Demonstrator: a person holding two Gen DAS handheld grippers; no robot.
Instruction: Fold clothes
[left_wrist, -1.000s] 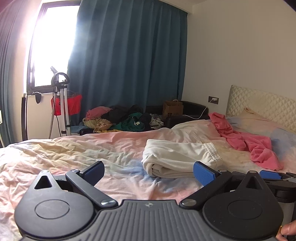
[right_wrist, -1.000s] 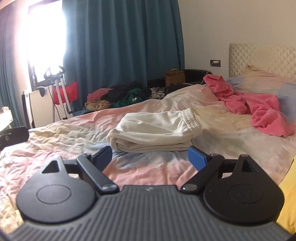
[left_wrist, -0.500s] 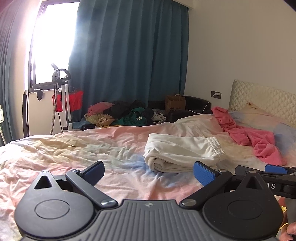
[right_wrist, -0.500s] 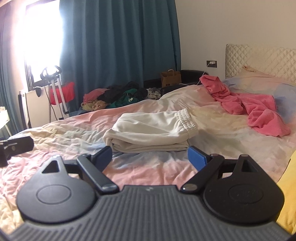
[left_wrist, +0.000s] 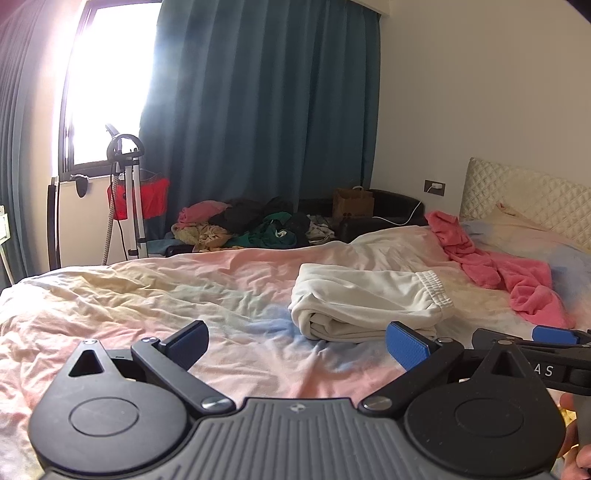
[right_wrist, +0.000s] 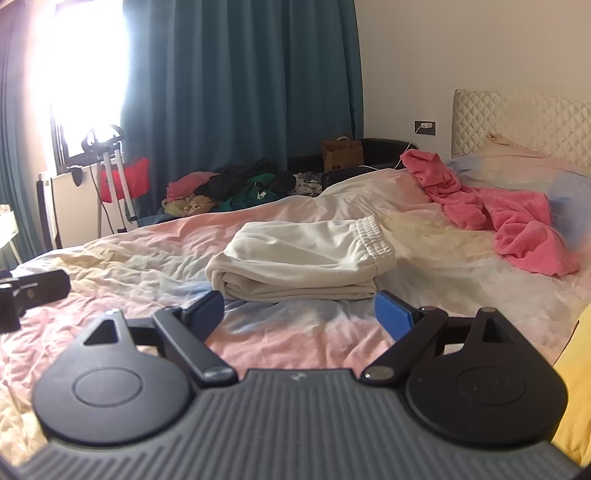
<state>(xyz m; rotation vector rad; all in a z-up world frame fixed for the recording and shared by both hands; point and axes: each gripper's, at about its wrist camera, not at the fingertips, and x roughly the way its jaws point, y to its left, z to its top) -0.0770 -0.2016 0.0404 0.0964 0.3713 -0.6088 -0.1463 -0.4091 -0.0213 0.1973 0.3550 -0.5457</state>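
A folded cream pair of sweatpants (left_wrist: 369, 306) lies on the pastel bedspread (left_wrist: 184, 295); it also shows in the right wrist view (right_wrist: 303, 258). A crumpled pink garment (left_wrist: 517, 273) lies beyond it near the headboard, also in the right wrist view (right_wrist: 509, 210). My left gripper (left_wrist: 295, 343) is open and empty, held above the bed short of the sweatpants. My right gripper (right_wrist: 299, 314) is open and empty, just in front of the sweatpants' near edge. The right gripper shows in the left wrist view (left_wrist: 535, 343) at right.
A heap of clothes (left_wrist: 251, 229) sits beyond the bed's far side under teal curtains (left_wrist: 258, 110). A garment steamer stand (left_wrist: 125, 192) is by the window. A quilted headboard (right_wrist: 524, 118) and pillow are at right. Something yellow (right_wrist: 576, 387) is at the right edge.
Both grippers have drawn back and risen slightly from the folded sweatpants. The jaws stay open and the clothes have not moved.
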